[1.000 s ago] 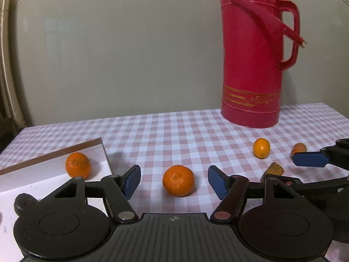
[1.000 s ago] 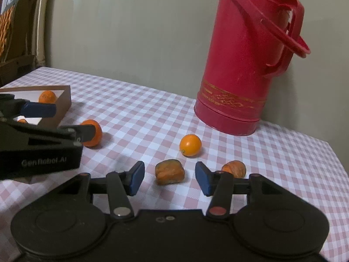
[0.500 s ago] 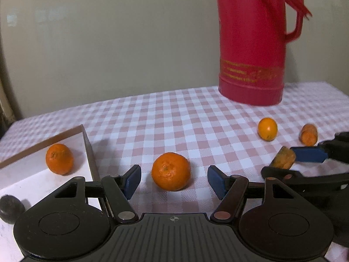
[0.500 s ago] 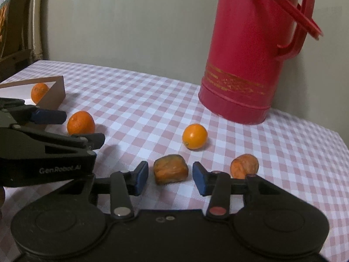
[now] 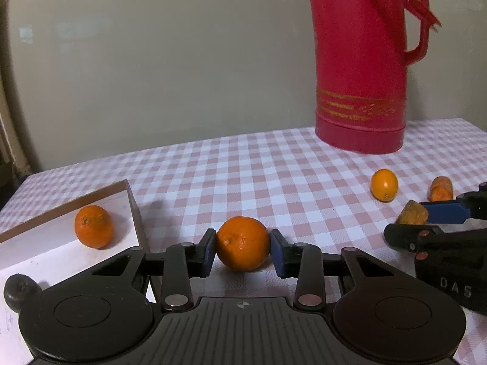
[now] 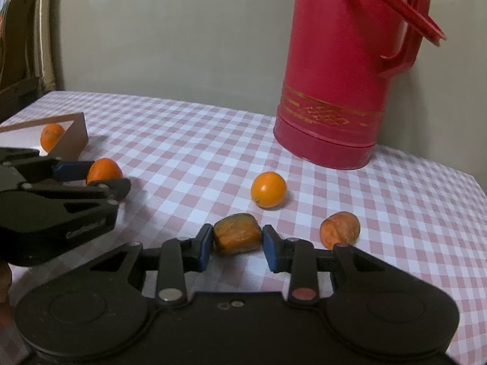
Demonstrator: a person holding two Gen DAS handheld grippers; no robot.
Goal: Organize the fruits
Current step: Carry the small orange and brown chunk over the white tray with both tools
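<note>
Both grippers just closed | left gripper (image 5: 243, 252) pinches tangerine (image 5: 243, 243) | right gripper (image 6: 236, 248) pinches brownish fruit (image 6: 237, 238)

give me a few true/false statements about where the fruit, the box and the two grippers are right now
1. The left gripper is closed on a mandarin. True.
2. The right gripper grips the round yellow-orange fruit. False: its blue pads press a squarish orange-brown piece; that fruit lies loose beyond it.
3. The box holds a second mandarin. True.
4. The red thermos lies on its side. False: it stands upright on the checked cloth.
</note>
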